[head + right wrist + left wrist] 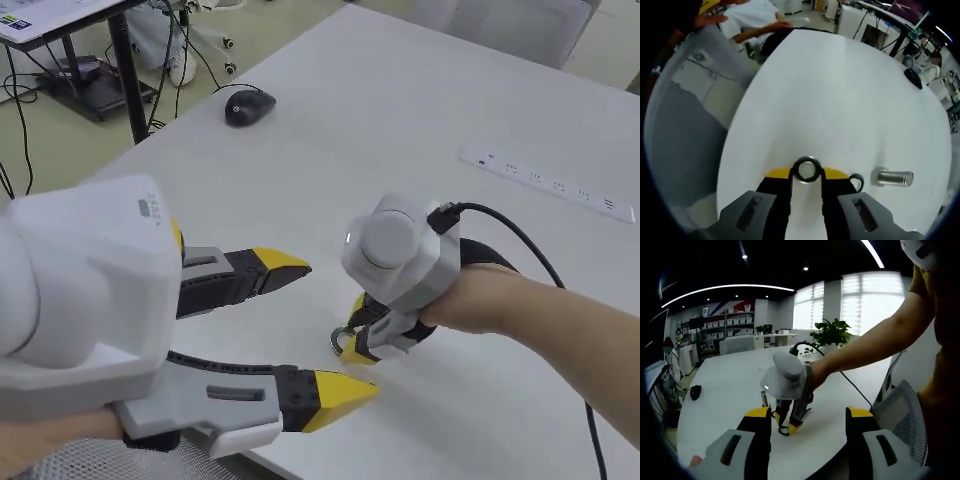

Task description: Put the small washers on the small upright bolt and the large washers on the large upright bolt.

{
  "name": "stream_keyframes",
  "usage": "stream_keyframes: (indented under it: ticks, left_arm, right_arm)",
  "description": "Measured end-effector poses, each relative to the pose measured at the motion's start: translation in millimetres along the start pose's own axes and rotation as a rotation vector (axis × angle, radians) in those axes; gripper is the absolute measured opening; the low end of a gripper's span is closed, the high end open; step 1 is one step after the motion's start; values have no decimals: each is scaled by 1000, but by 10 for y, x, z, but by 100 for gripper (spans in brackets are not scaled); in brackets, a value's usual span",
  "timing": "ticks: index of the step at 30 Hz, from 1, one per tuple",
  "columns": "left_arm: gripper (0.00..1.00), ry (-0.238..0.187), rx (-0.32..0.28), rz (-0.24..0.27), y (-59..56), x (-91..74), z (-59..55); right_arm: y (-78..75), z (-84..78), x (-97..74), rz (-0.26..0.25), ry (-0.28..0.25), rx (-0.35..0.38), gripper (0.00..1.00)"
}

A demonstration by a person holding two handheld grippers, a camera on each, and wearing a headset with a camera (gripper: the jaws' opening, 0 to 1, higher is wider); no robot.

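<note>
Since the right gripper (806,175) is clamped on a washer (806,160) low over the table (840,90), the ring should be levelled and centred over the nearby bolt (895,177) before it is lowered. The left gripper (335,327) is held with its jaws apart.

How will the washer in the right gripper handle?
The washer is a metal ring, so probably stiff. The right gripper pinches its thin rim, so it may twist or slip. Dropped on the smooth table, it could roll.
</note>
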State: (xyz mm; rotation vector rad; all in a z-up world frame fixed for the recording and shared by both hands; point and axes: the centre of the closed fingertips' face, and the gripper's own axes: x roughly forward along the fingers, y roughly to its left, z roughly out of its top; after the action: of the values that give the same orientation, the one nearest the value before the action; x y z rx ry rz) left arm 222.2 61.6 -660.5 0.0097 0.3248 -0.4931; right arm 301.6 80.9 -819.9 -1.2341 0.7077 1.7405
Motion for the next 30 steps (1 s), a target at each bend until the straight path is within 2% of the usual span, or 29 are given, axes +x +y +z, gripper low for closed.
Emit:
stream_keyframes:
  ticks: [5, 12, 17, 25, 30]
  left_arm:
    - [59, 1, 2, -2, -8, 5, 0]
    - [59, 5, 4, -3, -7, 2, -11]
    - [59, 5, 6, -14, -23, 27, -3]
    - [59, 9, 14, -26, -29, 72, 11]
    - [59, 10, 11, -24, -9, 88, 15]
  right_arm:
    - [-3, -12, -32, 2, 3, 1, 22]
    - [-58, -9, -245, -20, -10, -3, 22]
    - [-187, -41, -455, -62, -16, 5, 22]
    - [-403, -90, -673, -117, -15, 22, 22]
    - [-619, -79, -777, -157, -25, 32, 22]
